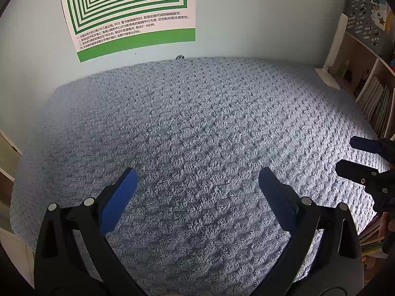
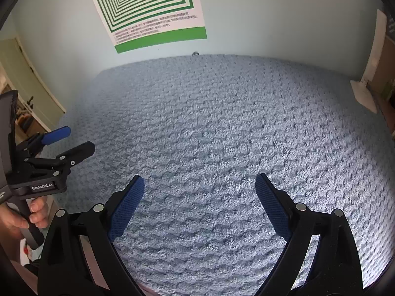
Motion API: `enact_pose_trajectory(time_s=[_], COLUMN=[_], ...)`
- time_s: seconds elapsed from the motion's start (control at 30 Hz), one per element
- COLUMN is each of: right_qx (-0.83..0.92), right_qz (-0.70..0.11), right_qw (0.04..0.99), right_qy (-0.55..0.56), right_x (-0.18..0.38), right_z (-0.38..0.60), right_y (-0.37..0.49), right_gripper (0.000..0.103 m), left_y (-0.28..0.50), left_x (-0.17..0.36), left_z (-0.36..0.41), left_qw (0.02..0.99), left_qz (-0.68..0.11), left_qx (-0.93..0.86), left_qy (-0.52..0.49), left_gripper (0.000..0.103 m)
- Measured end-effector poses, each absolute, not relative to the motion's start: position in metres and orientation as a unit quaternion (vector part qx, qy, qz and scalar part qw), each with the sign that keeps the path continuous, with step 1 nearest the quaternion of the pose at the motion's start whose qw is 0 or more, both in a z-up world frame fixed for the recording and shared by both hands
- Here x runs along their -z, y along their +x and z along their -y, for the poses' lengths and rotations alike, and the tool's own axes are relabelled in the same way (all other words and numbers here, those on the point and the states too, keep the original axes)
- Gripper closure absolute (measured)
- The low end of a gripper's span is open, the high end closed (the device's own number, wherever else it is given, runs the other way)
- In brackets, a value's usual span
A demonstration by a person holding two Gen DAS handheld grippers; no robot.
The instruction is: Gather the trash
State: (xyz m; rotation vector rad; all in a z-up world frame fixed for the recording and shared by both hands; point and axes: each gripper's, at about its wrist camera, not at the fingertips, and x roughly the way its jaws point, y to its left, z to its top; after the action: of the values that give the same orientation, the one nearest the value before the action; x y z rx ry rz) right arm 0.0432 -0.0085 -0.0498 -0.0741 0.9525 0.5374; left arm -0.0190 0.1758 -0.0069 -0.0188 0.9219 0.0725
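Left wrist view: looks forward and down between its own spread fingers, from close above the blue textured cloth (image 1: 197, 128), toward the wall poster (image 1: 128, 12); bookshelf (image 1: 370, 93) at right. Right wrist view: a parallel line of sight, apparently from slightly further right, sharing cloth (image 2: 209, 128) and poster (image 2: 153, 9). Each view catches the other gripper at its edge.

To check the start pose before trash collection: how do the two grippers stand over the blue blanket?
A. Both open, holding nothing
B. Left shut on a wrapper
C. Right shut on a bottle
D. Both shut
A: the left gripper and the right gripper both show their fingers wide apart, with only blue blanket between them.
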Motion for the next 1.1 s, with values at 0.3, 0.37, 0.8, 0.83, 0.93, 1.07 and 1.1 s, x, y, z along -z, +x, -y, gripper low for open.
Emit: enact_pose_trajectory(time_s=[0.3,0.37,0.8,0.83,0.93,1.07,1.1], right_qx=[-0.248,-0.248,-0.248,-0.249,-0.248,-0.249,-0.249], right_qz=[-0.458,-0.458,-0.455,-0.455,-0.456,-0.457,-0.457], right_qw=[0.853,0.853,0.854,0.854,0.853,0.853,0.853], right_qy=[-0.04,-0.041,-0.04,-0.04,-0.042,-0.042,-0.042], right_x=[0.0522,0.0517,0.0503,0.0502,0.0501,0.0504,0.0505], right_z=[0.0085,0.0083,0.0076,0.0074,0.0076,0.0087,0.0091], right_y=[0.0438,0.0439,0.0431,0.0425,0.0425,0.043,0.0433], right_gripper=[0.012,0.012,0.012,0.012,0.012,0.012,0.012], left_y=[-0.0194,-0.0189,-0.0191,-0.0196,-0.0186,-0.0191,-0.0187], left_x=[0.0096,0.0098,0.0087,0.0087,0.0089,0.0085,0.0083], left_z=[-0.1771,-0.1796,-0.1823,-0.1823,-0.1823,-0.1817,-0.1815], left_qw=[0.893,0.892,0.894,0.894,0.894,0.895,0.895], left_qz=[-0.449,-0.45,-0.446,-0.446,-0.447,-0.444,-0.443], left_qx=[-0.034,-0.034,-0.036,-0.037,-0.038,-0.043,-0.049], left_qy=[-0.01,-0.014,-0.012,-0.011,-0.012,-0.013,-0.011], left_gripper=[0.007,0.007,0.007,0.007,0.007,0.007,0.007])
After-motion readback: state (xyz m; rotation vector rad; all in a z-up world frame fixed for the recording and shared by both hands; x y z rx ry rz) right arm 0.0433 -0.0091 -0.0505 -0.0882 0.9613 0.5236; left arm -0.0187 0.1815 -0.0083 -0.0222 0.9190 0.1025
